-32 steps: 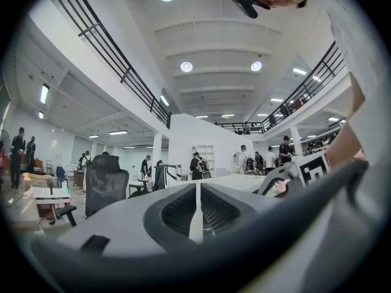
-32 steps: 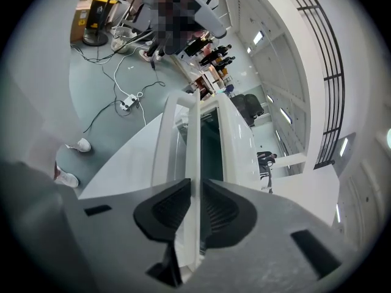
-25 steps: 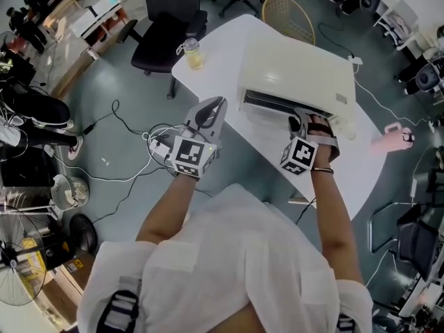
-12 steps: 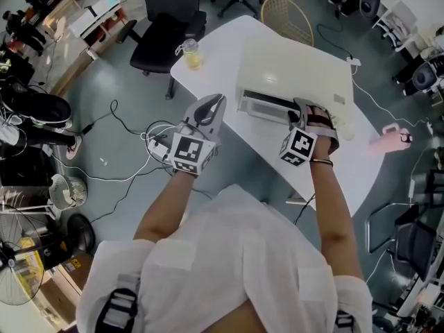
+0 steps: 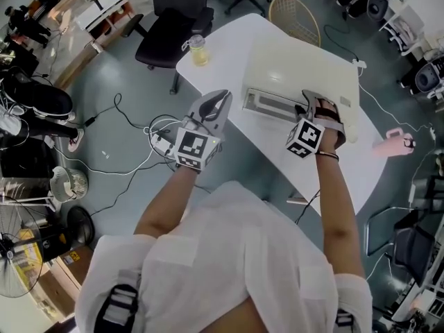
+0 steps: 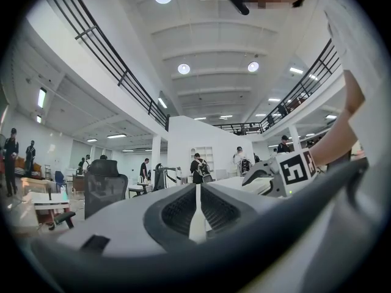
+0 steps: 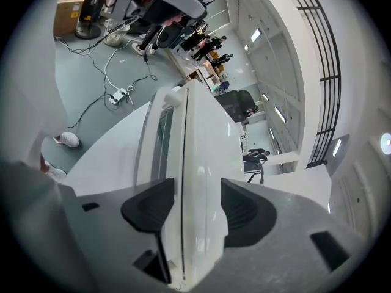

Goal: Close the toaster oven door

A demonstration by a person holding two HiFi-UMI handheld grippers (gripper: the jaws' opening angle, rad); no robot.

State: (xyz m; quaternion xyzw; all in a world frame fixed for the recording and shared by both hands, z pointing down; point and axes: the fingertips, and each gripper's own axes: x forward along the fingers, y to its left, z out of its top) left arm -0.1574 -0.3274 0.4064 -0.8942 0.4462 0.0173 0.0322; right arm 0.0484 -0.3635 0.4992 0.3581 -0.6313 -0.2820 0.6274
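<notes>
A white toaster oven (image 5: 298, 75) stands on the white table (image 5: 229, 47), and its glass door (image 5: 270, 105) stands upright against the front. My right gripper (image 5: 312, 106) sits at the door's top right corner. In the right gripper view the oven's front top edge (image 7: 195, 163) runs between the jaws of my right gripper (image 7: 195, 209). Those jaws have just been opening and now stand wide on either side of the edge. My left gripper (image 5: 218, 103) hangs level off the table's near edge, shut and empty, and in its own view the left gripper (image 6: 197, 209) shows both pads together.
A jar of yellow liquid (image 5: 199, 50) stands at the table's far left corner. A black office chair (image 5: 173, 33) and a wicker chair (image 5: 295, 16) stand beyond the table. Cables and a power strip (image 5: 159, 141) lie on the floor to the left.
The oven door swung up from partly open to upright against the front. My right gripper followed it up and towards the oven, its jaws spreading. The left gripper kept still.
</notes>
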